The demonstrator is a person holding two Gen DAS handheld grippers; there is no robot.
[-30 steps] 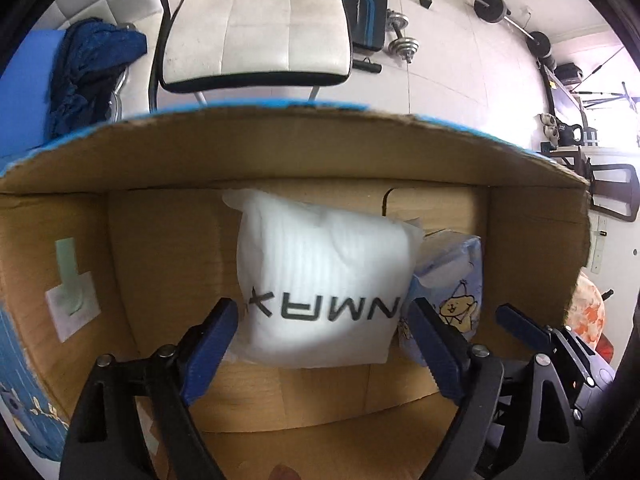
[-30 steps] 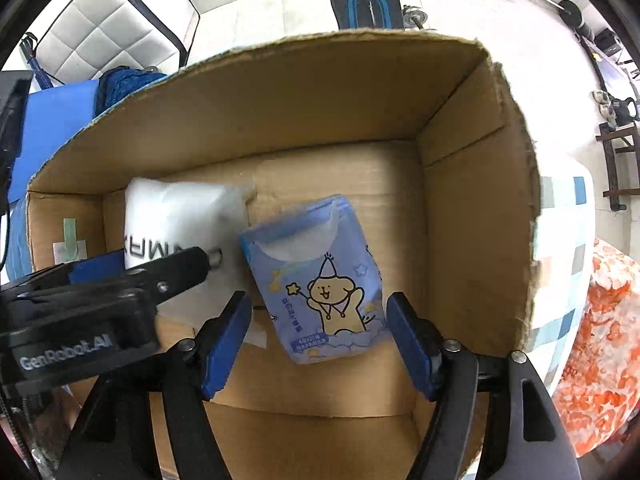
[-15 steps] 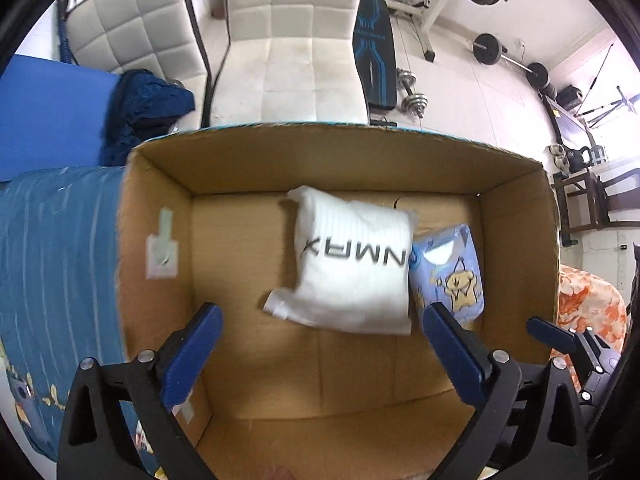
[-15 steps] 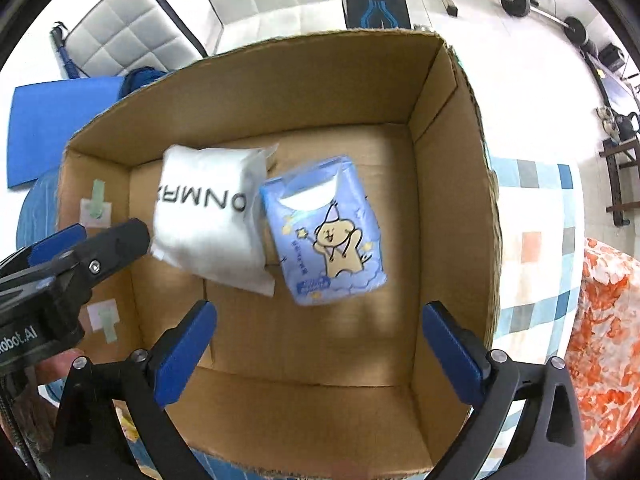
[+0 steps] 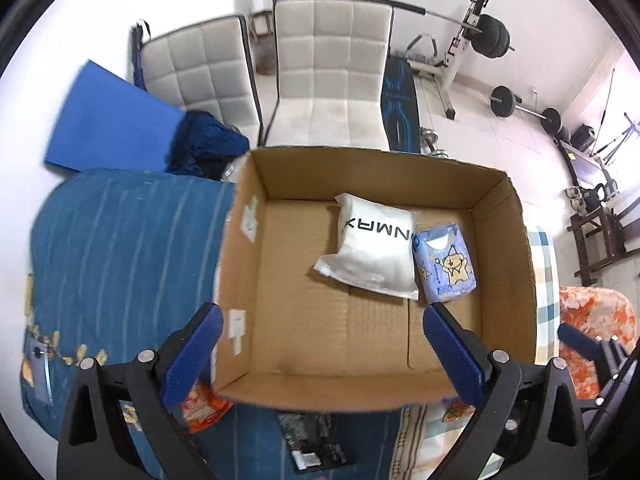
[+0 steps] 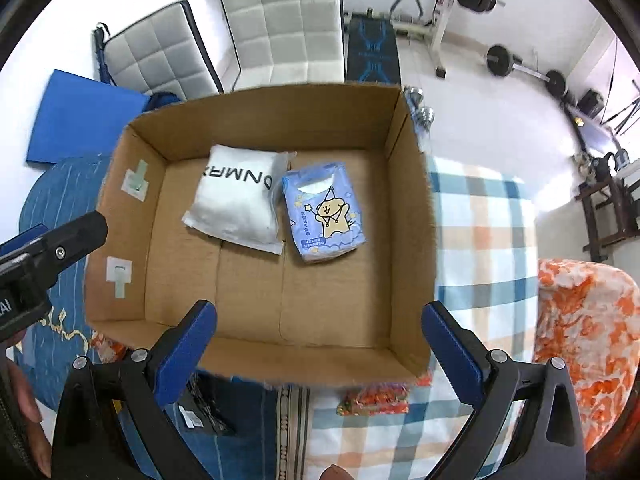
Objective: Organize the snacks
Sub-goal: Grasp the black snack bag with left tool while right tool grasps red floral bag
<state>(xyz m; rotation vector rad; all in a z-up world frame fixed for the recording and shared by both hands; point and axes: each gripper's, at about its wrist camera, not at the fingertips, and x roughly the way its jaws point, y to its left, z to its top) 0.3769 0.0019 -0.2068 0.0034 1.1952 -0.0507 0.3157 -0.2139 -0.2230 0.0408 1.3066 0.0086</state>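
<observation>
Two packets lie side by side on the floor of an open cardboard box [image 6: 412,216]: a white pouch [image 6: 240,204] with black lettering and, touching its right edge, a blue packet [image 6: 324,216] printed with a cartoon bear. Both sit toward the far wall of the box, leaving the near half of its floor bare. The left gripper [image 5: 320,356] hangs above the box's near-left corner with its blue-padded jaws wide apart and nothing between them; the right gripper [image 6: 320,352] hangs above the near wall, jaws likewise spread and empty. The box rests on a surface covered by a dark blue striped cloth [image 5: 120,248] on the left and a blue-and-orange checked cloth [image 6: 480,248] on the right. An orange snack packet [image 6: 376,400] peeks out from under the near edge of the box, another orange packet [image 5: 204,404] shows near the left corner, and a dark packet [image 5: 312,440] lies on the cloth in front. An orange-and-white patterned cushion [image 6: 588,340] sits at the right. Beyond the box stand two white quilted chairs [image 5: 332,80], a blue mat [image 5: 108,120] and a bundle of dark blue fabric [image 5: 208,144]. A weight bench [image 6: 372,52] and barbells [image 6: 520,68] sit on the pale tiled floor by a white wall.
</observation>
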